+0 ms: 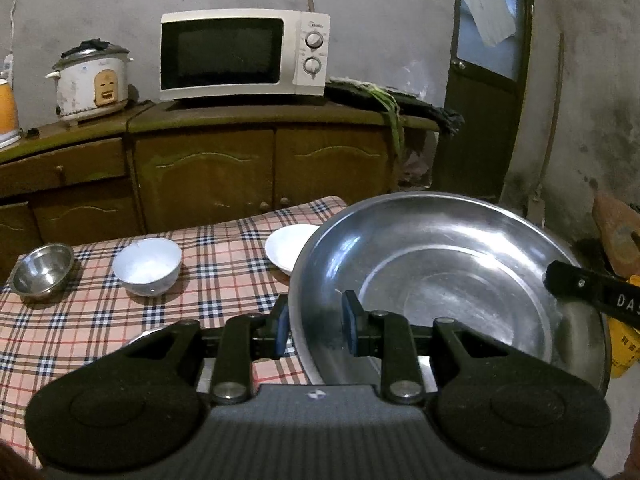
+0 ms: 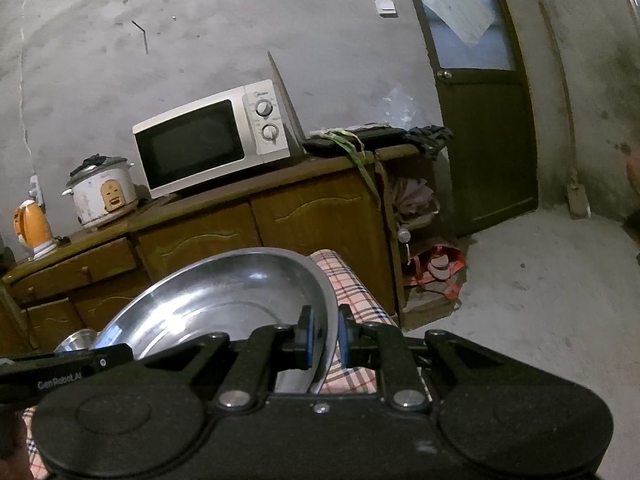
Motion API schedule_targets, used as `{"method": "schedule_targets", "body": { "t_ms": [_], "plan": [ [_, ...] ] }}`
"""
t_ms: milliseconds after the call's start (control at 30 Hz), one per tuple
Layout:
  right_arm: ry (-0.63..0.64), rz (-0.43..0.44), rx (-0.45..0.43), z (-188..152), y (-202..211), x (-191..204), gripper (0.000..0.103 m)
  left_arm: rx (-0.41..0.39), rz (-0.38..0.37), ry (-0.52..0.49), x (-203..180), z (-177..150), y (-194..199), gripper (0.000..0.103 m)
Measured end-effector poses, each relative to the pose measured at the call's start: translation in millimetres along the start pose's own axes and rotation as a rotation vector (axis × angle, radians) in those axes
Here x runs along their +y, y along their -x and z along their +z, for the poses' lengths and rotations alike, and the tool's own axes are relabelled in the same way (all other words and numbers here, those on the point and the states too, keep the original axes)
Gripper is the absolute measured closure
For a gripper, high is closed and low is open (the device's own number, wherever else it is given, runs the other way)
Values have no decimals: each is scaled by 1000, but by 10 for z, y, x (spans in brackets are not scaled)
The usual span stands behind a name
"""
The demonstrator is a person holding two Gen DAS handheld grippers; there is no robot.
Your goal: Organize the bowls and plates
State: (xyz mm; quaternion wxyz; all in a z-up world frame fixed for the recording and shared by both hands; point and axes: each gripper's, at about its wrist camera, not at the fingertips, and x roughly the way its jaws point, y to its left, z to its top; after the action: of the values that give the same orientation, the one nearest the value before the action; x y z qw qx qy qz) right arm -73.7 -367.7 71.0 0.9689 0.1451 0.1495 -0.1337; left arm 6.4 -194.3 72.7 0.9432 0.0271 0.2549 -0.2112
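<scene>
Left wrist view: both tools clamp opposite edges of a large steel basin above the checked desk.

The left tool (image 1: 316, 324) has its blue pads pinched on the near-left rim of the steel basin (image 1: 452, 280), and the right tool (image 2: 326, 336) is closed tight on the opposite rim, its black finger showing at the basin's far right edge. The basin hangs tilted, clear of the plaid tablecloth (image 1: 224, 264). Ahead and left of the left tool stand a white bowl (image 1: 147, 266) and, further left, a small steel bowl (image 1: 42, 272); a white plate (image 1: 286, 246) sits just behind the basin's rim. Beyond, a microwave (image 1: 244, 54) tops a wooden cabinet (image 1: 256, 168).
</scene>
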Motion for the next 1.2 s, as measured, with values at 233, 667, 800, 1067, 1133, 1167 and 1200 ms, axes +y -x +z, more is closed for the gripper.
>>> {"method": "schedule_targets", "body": {
  "t_ms": [233,667,800,1067,1133,1167,1200],
  "plan": [
    [9,19,-6,2,35,99,86,-5,10,15,83,-10,73,76],
    [26,50,3,-21,25,265,86,-3,38,29,236,-35,142,76],
    [32,58,8,-30,13,315,86,-1,46,34,271,-47,159,76],
    [44,74,23,-54,-4,404,86,6,64,39,339,-67,177,76],
    [46,80,26,-59,-15,426,86,9,68,41,366,-73,177,76],
    [46,81,29,-65,-20,434,86,10,70,42,377,-76,178,76],
    [47,83,31,-69,-26,445,86,11,73,42,387,-77,182,76]
  ]
}}
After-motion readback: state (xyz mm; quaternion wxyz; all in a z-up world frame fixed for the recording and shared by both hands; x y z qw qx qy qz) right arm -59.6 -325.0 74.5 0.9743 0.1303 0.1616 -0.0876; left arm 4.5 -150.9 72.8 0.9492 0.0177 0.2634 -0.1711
